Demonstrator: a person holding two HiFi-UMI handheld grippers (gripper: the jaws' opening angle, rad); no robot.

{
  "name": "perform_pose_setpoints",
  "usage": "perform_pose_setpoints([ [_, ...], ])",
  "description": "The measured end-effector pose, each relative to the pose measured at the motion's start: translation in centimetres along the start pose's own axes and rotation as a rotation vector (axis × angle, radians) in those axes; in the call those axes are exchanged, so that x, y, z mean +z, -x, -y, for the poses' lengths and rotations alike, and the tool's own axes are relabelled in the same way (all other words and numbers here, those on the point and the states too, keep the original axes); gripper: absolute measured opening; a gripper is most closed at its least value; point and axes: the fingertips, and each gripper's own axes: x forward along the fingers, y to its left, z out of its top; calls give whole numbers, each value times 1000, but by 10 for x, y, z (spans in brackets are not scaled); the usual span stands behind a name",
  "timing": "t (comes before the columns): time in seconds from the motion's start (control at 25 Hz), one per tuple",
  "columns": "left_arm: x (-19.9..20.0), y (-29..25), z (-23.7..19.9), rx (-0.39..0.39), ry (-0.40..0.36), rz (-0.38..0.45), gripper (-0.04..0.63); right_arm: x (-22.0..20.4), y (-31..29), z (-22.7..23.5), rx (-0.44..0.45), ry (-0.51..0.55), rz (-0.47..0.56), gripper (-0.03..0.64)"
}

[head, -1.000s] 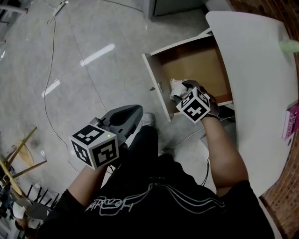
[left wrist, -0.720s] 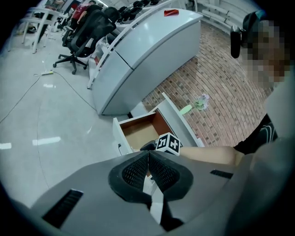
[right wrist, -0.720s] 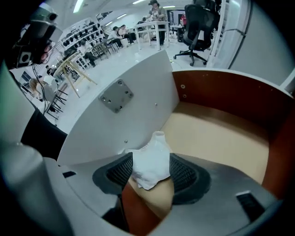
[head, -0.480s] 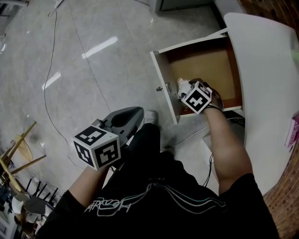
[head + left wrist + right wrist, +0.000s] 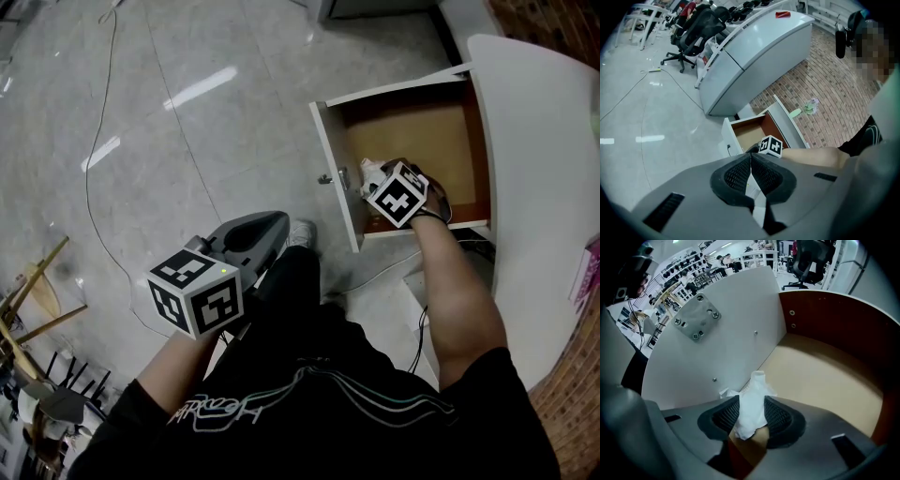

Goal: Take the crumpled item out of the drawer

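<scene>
Right gripper view: right claw (image 5: 751, 405) closing around crumpled white wad (image 5: 757, 389) in drawer (image 5: 825, 376); left claw (image 5: 751, 157) clenched.

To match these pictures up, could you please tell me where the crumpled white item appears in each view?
Head view: the crumpled white item lies at the front corner of the open drawer, by the right gripper.
Left gripper view: not visible; the right gripper's marker cube covers that spot.
Right gripper view: low centre, between the closing jaws.
Shared landmark: the drawer's tan floor.
</scene>
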Motion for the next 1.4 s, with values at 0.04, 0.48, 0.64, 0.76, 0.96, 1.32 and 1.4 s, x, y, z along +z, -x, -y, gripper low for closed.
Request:
perform_pose_setpoints([
  [0.04,0,0,-1,0,1,0,23,1,0,1,-4,-5,3,170],
  [0.48,2,0,-5,10,7,11,23,3,5,9,-25,-21,1,57],
  [0.64,3,-1,-3,15,-2,14,23,6,11,10,-36,-22,22,52],
  [0.76,6,0,1,23,-9,26,23,7,16,10,-42,-30,38,51],
  [0.96,4,6,11,38,-31,43,23,13,35,7,-47,-62,95,51],
  [1.32,-3,17,54,34,-67,94,23,19,100,-11,-114,-55,235,51],
  [1.4,-8,22,68,31,-82,98,23,18,120,-20,-119,-60,272,51],
])
